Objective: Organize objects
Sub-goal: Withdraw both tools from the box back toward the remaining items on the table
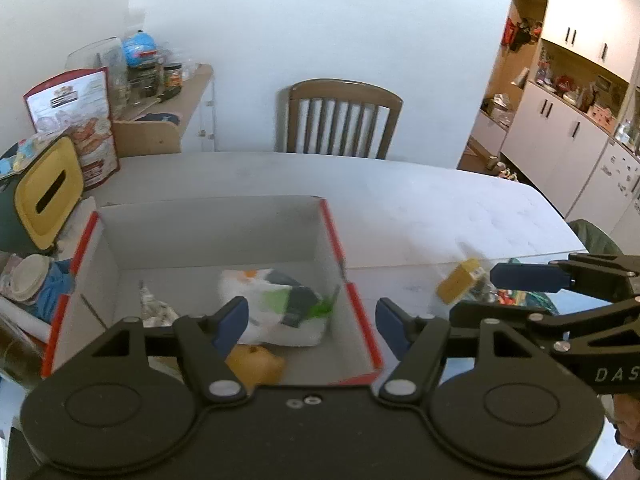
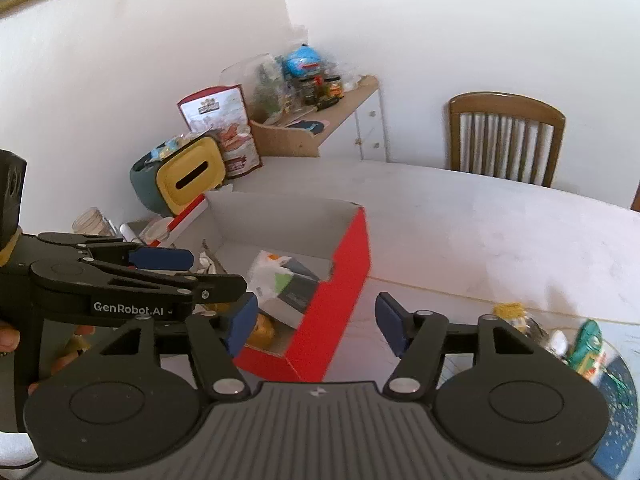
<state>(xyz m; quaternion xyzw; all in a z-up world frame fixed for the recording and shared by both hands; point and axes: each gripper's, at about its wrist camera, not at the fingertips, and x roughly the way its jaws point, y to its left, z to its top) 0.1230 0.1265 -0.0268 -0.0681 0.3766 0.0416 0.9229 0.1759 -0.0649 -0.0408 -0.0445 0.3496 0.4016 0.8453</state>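
White table (image 1: 420, 200) spread wide, and on it the red-edged cardboard box (image 1: 352, 308), open-topped, already holding a white packet (image 1: 276, 308) and a yellow lump (image 1: 256, 364) at its near side. Looks like we're between picks. Left claw (image 1: 308, 322) hangs over the box's near right corner, jaws apart, nothing held. Right claw (image 2: 316, 322) is spread wide too, empty, just right of the box. Loose items wait at the right: a yellow-capped piece (image 2: 508, 312) and a green packet (image 2: 588, 344). Next move, I'd say: right claw swings right and lines up on one.
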